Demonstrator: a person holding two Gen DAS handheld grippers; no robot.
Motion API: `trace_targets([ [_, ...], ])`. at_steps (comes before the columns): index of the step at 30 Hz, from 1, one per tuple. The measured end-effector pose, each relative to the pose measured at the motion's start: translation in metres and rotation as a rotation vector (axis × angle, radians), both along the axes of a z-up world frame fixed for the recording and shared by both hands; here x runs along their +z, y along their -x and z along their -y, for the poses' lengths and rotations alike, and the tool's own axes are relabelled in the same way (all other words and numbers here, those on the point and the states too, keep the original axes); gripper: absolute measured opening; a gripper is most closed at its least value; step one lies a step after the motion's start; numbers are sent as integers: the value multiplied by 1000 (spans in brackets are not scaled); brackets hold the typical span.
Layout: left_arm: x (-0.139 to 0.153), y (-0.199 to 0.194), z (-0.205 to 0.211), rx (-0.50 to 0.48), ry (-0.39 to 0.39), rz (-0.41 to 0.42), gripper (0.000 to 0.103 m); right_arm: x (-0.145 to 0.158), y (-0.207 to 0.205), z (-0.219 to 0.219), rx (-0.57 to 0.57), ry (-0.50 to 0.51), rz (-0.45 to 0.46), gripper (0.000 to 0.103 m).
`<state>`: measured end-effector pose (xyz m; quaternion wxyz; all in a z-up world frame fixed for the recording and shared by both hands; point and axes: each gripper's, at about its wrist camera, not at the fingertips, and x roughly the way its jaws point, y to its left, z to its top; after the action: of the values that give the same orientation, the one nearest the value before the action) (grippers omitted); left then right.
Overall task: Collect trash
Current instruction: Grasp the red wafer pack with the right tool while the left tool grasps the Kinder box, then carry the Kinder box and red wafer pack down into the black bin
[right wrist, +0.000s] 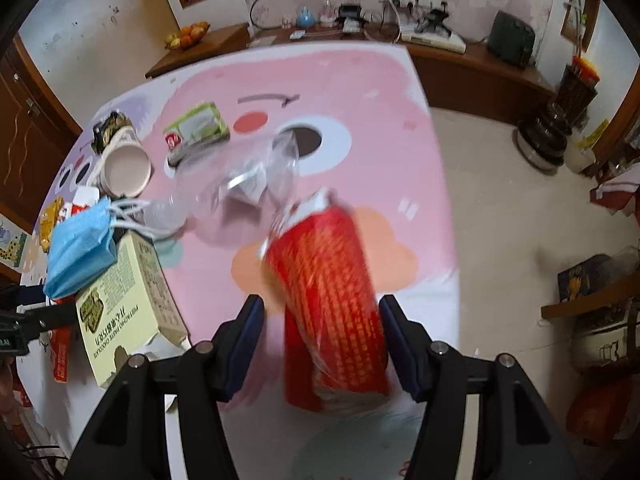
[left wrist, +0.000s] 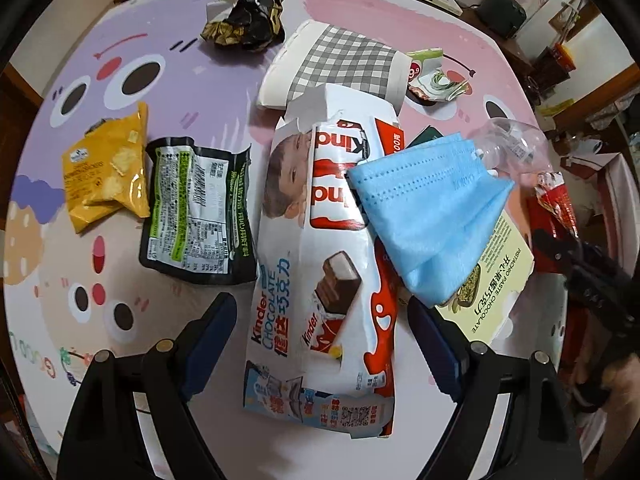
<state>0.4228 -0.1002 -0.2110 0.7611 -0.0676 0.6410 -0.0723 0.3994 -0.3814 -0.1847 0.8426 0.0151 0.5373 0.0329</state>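
left gripper (left wrist: 320,320) jaws wide open, straddling the kinder chocolate box (left wrist: 320,264) at frame centre, pads not touching it. blue face mask (left wrist: 432,216) lies across the box's right side, over a pistachio chocolate box (left wrist: 496,280). right gripper (right wrist: 322,344) part open around a blurred red wrapper (right wrist: 328,300) at lower centre; can't tell if pads press it. clear plastic bag (right wrist: 240,184) just above.

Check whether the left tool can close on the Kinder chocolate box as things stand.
Probably yes. The left tool is open with the Kinder chocolate box lying between its fingers, nothing over that end. The blue mask drapes over the box's far part only, so it may come along.
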Motion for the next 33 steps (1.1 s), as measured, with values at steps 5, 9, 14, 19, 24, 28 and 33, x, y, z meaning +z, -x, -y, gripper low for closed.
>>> trace_targets([
  [5, -5, 0, -9, 6, -44, -7, 86, 0, 6, -12, 24, -8, -1, 49],
  [9, -13, -1, -16, 21, -71, -27, 86, 1, 10, -20, 28, -10, -3, 48],
  [14, -14, 0, -12, 13, -112, -5, 77, 3, 17, -29, 29, -32, -10, 47],
  [19, -3, 10, -1, -2, -169, 40, 61, 9, 28, -33, 14, -58, 0, 38],
  [24, 14, 25, -1, 20, -181, 70, 47, 21, 43, -36, 11, -76, 23, 36],
  [28, 35, 52, -9, 32, -177, 109, 47, 33, 62, -39, -3, -99, 42, 35],
  [33, 61, 81, -26, 24, -159, 152, 46, 46, 91, -51, -22, -133, 53, 34],
])
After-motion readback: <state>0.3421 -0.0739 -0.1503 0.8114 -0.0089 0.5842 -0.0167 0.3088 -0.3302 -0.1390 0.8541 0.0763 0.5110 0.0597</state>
